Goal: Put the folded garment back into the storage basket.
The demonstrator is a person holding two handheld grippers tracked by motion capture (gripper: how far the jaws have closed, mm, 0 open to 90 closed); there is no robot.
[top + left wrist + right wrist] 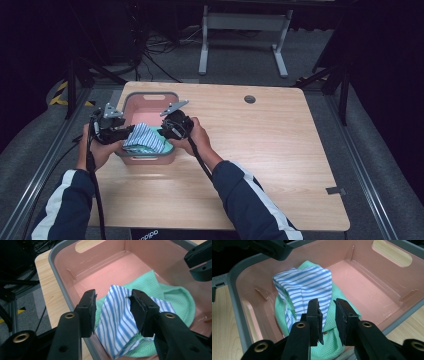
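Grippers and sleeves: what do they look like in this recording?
Both tools are black. The left claw and the right claw each end in two flat, blocky black pads on arms with brass-ringed holes. A grey three-cornered plate tops each one, and a black cable trails back from each. The person wears dark navy sleeves with a white stripe.

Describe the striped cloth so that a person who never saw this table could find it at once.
On the wooden table, look for the pink bin with a grey rim near the far left corner. Two cloths lie at its near end, between the left tool and the right tool. The striped cloth is on top, blue and white, while the cloth under it is plain green.
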